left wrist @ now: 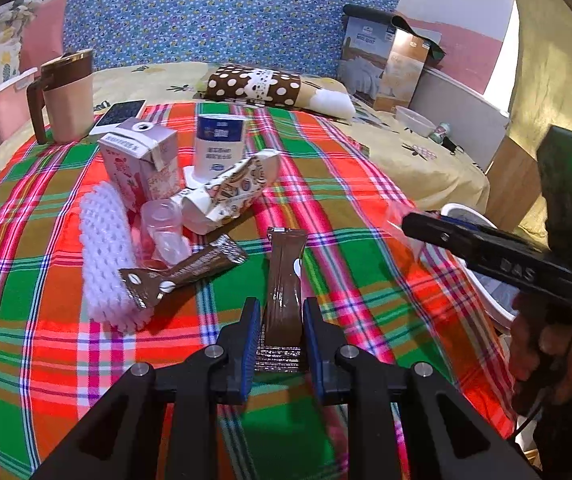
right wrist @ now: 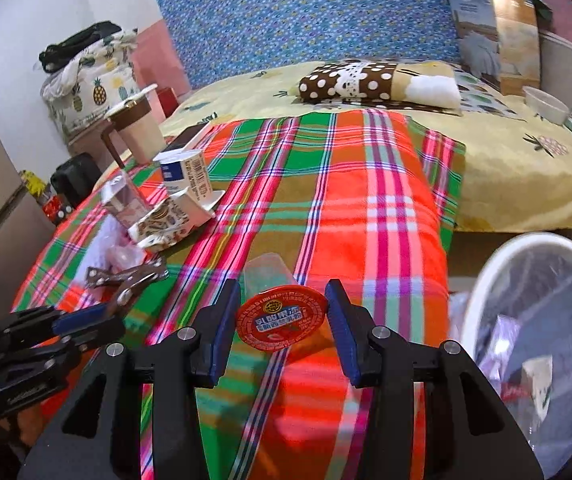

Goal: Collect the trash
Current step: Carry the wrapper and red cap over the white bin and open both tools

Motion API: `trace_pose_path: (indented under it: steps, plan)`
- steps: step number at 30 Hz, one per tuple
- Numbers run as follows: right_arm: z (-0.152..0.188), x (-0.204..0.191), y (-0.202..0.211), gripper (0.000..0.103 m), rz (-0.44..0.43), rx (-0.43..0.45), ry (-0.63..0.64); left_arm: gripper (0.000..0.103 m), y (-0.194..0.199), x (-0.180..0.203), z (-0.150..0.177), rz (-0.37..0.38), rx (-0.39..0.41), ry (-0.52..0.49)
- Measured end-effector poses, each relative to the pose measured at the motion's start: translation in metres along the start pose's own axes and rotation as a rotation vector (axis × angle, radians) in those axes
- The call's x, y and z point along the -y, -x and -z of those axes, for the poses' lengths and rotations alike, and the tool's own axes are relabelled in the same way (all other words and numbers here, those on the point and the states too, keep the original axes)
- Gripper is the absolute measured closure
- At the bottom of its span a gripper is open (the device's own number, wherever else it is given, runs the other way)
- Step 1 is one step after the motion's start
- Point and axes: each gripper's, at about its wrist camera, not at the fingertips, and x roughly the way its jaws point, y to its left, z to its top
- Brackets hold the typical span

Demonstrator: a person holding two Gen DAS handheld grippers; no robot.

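Trash lies heaped on the plaid cloth (left wrist: 346,184): from my left wrist view, my left gripper (left wrist: 277,336) is clenched on a brown sachet (left wrist: 283,280), and beyond it on the cloth sit a second brown sachet (left wrist: 181,272), a white brush (left wrist: 105,256) and a pink carton (left wrist: 141,168).

From my right wrist view, my right gripper (right wrist: 283,328) frames a red-lidded jelly cup (right wrist: 281,318) above the cloth (right wrist: 366,200); whether the pads press it I cannot tell. A white bin (right wrist: 482,292) stands just off the cloth's edge.

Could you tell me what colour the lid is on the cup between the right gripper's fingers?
The lid is red with a blue label, clearest in the right wrist view.
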Motion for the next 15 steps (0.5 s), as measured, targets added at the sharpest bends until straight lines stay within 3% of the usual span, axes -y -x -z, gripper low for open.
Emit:
trace_pose_path:
  steps: [15]
  plan:
    - [0.035, 0.012, 0.045, 0.057, 0.034, 0.05, -0.067, 0.081, 0.016, 0.054, 0.017, 0.055, -0.007, -0.078]
